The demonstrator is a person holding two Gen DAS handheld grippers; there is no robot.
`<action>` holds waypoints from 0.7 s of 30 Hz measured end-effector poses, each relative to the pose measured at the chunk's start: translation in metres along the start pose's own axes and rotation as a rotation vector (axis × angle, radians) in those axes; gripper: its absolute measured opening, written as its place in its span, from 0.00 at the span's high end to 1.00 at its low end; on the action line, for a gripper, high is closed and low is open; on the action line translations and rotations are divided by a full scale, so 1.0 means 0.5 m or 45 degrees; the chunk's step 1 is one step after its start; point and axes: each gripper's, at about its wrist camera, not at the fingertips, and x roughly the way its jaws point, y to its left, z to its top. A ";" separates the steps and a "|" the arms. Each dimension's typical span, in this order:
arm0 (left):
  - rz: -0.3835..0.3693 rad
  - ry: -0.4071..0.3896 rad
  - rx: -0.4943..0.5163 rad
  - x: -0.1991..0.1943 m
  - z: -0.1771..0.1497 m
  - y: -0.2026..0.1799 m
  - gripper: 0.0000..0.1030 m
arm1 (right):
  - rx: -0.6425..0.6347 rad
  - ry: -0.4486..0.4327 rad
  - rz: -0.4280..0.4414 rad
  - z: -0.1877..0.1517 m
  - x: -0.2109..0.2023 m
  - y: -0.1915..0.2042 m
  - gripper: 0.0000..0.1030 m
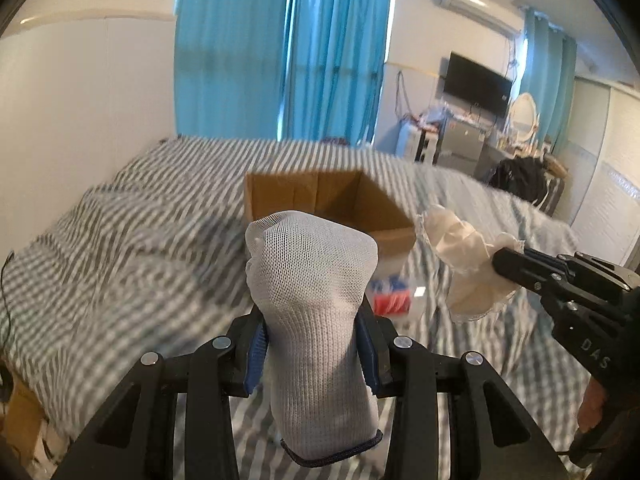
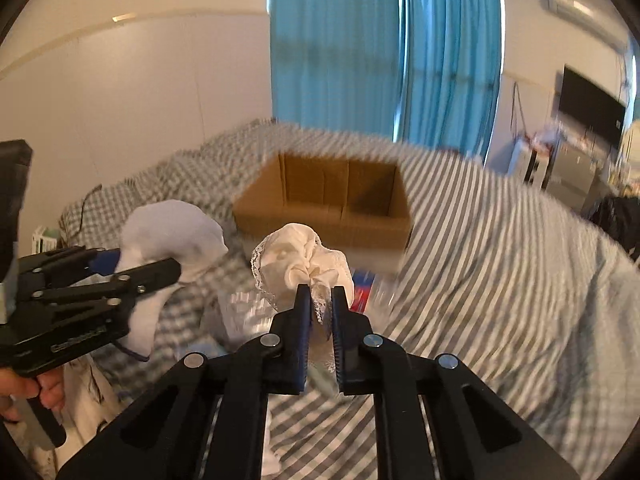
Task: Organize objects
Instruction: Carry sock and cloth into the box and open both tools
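My left gripper (image 1: 312,344) is shut on a white mesh sock (image 1: 316,292) with a dark cuff, held up above the bed. It also shows in the right wrist view (image 2: 172,236). My right gripper (image 2: 320,304) is shut on a cream lace-trimmed cloth (image 2: 308,260), seen from the left wrist view (image 1: 460,252) at the right. An open brown cardboard box (image 1: 352,204) sits on the striped bed ahead of both grippers, also in the right wrist view (image 2: 332,196). Its inside looks empty.
The bed has a grey-and-white striped cover (image 1: 120,240). A red and blue packet (image 1: 392,292) lies in front of the box. Blue curtains (image 1: 280,48) hang behind. A dresser with a TV (image 1: 476,84) and a mirror stands at the far right.
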 end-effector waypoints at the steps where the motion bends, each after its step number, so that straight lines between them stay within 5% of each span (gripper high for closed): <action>1: -0.009 -0.015 -0.002 0.001 0.025 -0.002 0.61 | -0.013 -0.028 -0.005 0.022 -0.013 -0.005 0.91; 10: -0.009 -0.071 0.007 0.087 0.190 -0.005 0.61 | -0.074 -0.178 -0.022 0.206 -0.022 -0.053 0.91; 21: 0.033 0.021 0.001 0.295 0.252 0.008 0.61 | -0.067 -0.154 0.032 0.335 0.150 -0.120 0.91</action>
